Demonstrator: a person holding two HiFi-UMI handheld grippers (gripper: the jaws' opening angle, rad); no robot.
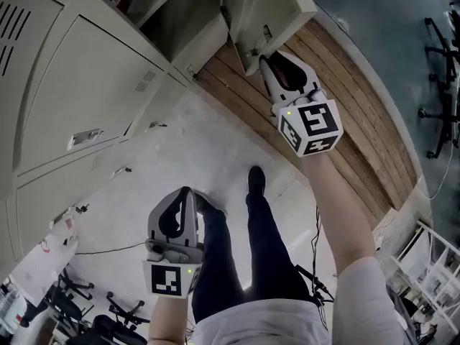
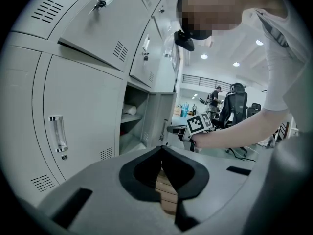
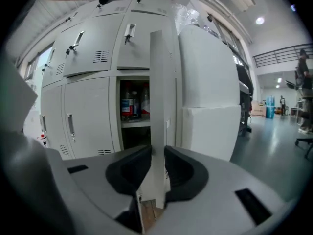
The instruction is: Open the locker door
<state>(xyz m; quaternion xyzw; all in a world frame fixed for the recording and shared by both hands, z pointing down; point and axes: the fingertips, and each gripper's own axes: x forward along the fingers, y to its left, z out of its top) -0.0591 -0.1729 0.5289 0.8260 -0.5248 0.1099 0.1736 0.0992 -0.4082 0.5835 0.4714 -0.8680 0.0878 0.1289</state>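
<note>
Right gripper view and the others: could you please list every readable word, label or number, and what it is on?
No text can be read in any view.
Cans: labels too blurred to read.
Marker cubes: black-and-white square patterns only, no letters.

You wear a white short-sleeved shirt (image 1: 287, 325), dark trousers (image 1: 266, 257) and black shoes (image 1: 256, 180), and your left hand-held gripper (image 1: 188, 192) and right hand-held gripper (image 1: 264, 62) are grey, black-padded, with white black-marked cubes (image 1: 310, 126).

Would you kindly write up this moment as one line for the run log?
locker door: open | right hand-held gripper: clamped on door's edge | left hand-held gripper: shut, empty
</note>
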